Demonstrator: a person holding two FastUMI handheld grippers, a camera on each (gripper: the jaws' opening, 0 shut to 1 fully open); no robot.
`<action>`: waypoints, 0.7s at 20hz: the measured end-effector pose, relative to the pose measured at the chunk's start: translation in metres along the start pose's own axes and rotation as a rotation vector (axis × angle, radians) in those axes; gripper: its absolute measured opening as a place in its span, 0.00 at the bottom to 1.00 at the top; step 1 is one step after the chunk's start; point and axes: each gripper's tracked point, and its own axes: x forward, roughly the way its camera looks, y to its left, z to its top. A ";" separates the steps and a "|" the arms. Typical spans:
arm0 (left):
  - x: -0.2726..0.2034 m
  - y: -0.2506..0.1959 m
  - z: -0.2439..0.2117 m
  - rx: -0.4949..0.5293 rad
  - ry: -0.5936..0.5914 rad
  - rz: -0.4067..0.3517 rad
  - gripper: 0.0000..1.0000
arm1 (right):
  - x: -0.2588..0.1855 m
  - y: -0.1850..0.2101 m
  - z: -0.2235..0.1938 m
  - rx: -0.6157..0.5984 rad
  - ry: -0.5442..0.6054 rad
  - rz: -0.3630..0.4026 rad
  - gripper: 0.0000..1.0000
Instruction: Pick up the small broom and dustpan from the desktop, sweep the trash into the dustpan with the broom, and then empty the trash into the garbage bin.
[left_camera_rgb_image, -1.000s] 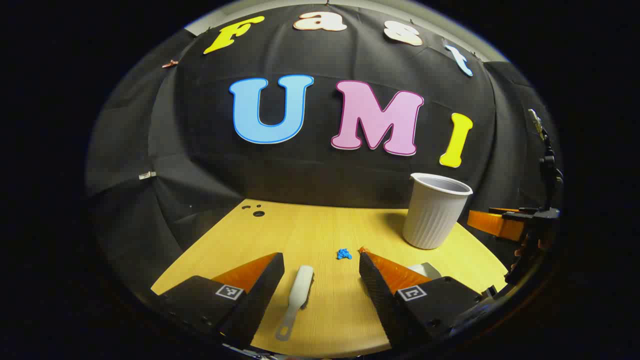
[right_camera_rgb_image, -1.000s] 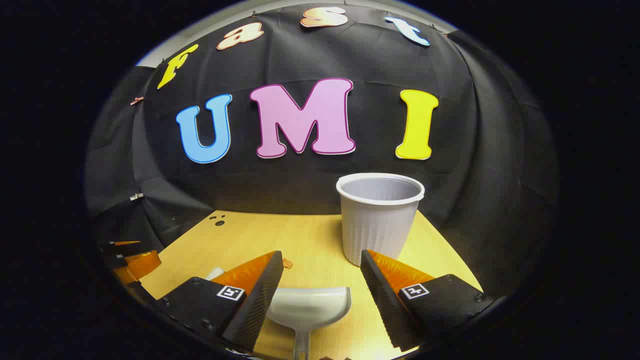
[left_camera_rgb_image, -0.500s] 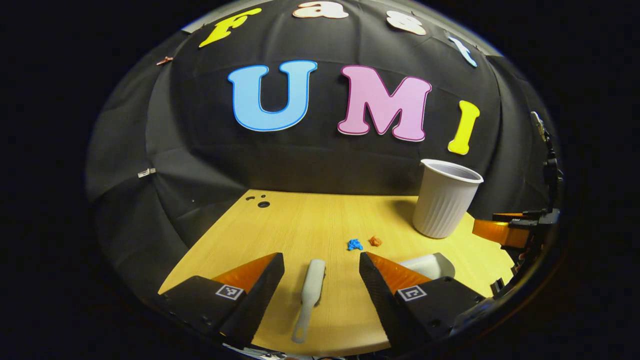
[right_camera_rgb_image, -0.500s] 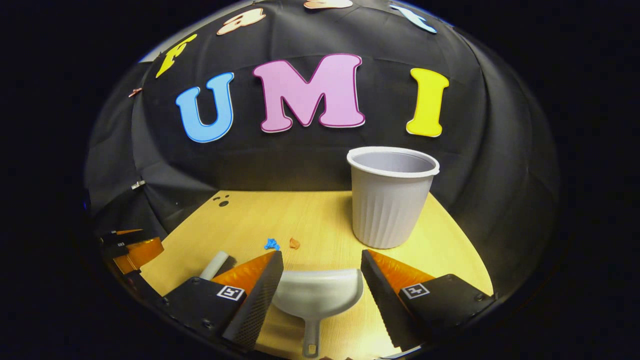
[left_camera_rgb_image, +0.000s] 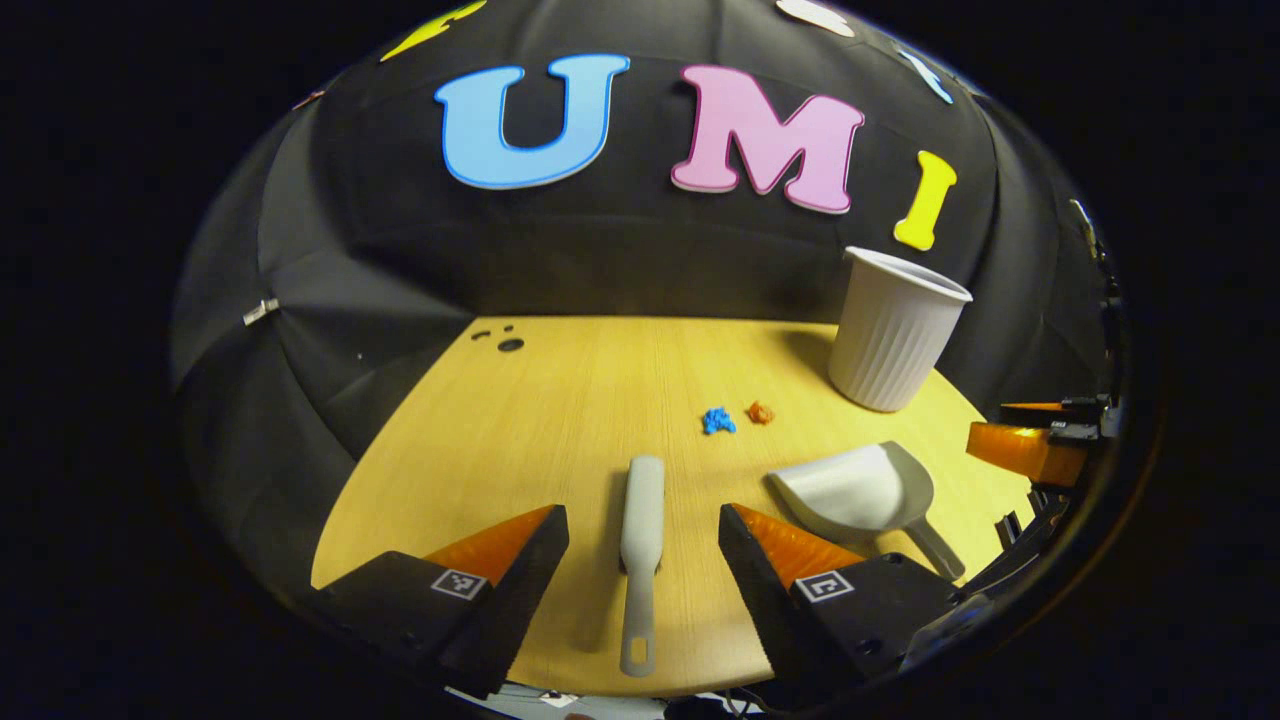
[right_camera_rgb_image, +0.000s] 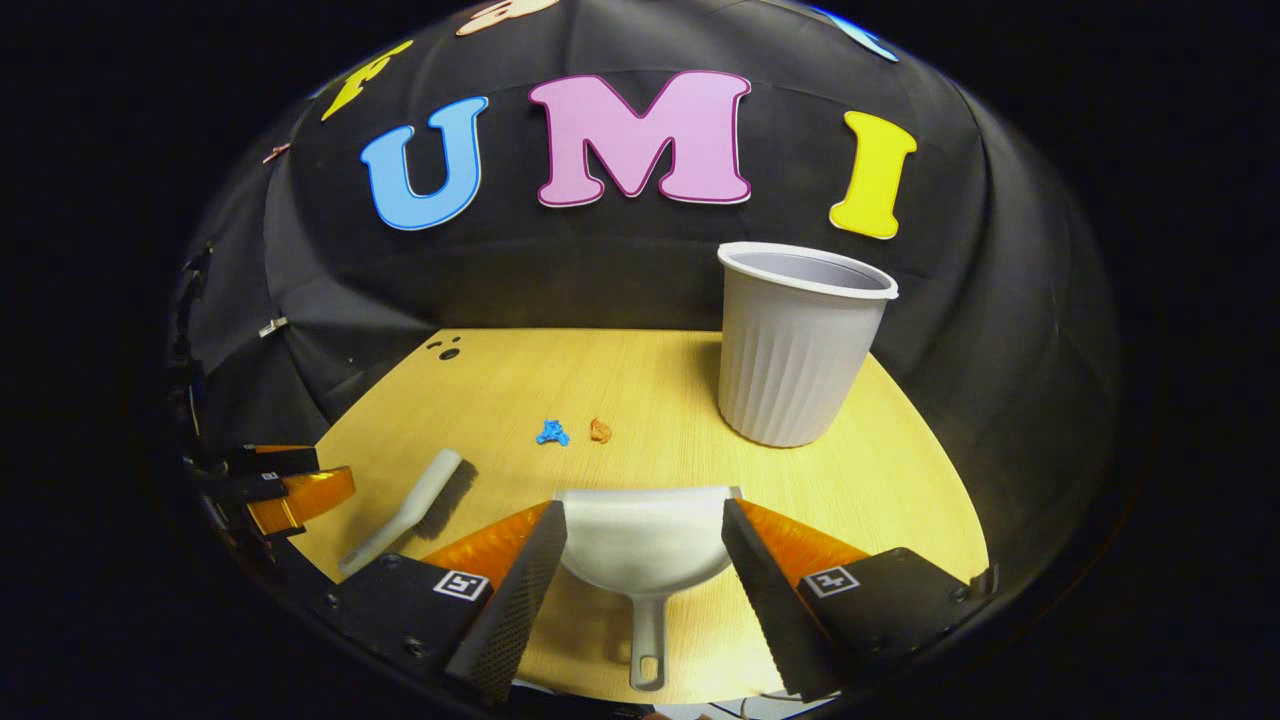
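Observation:
A small grey broom (left_camera_rgb_image: 640, 540) lies on the wooden desktop (left_camera_rgb_image: 560, 400), its handle pointing toward me between the fingers of my open left gripper (left_camera_rgb_image: 643, 525), which hangs above it. A grey dustpan (right_camera_rgb_image: 645, 545) lies flat under my open right gripper (right_camera_rgb_image: 643, 520), handle toward me. The dustpan (left_camera_rgb_image: 860, 490) also appears right of the broom in the left gripper view, and the broom (right_camera_rgb_image: 410, 505) left of the dustpan in the right gripper view. A blue scrap (left_camera_rgb_image: 717, 420) and an orange scrap (left_camera_rgb_image: 760, 412) lie farther out. The grey ribbed bin (right_camera_rgb_image: 795, 345) stands upright at the back right.
The right gripper's orange finger (left_camera_rgb_image: 1025, 450) shows at the right edge of the left gripper view, and the left gripper's (right_camera_rgb_image: 295, 490) at the left edge of the right gripper view. Small holes (left_camera_rgb_image: 505, 340) mark the desktop's back left corner. Black cloth walls surround the table.
Both grippers have risen and tilted downward, so more of the desktop shows. The broom and dustpan now sit fully between the open fingers. Nothing on the table moved.

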 end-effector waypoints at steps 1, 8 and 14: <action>0.006 -0.001 -0.010 -0.007 0.040 -0.009 0.96 | -0.001 0.000 -0.003 0.001 0.007 -0.004 0.98; 0.047 0.016 -0.062 0.001 0.281 0.033 0.96 | -0.004 0.000 -0.027 0.031 0.057 -0.015 0.98; 0.079 0.014 -0.084 0.053 0.430 0.029 0.96 | -0.010 -0.007 -0.041 0.075 0.081 -0.038 0.98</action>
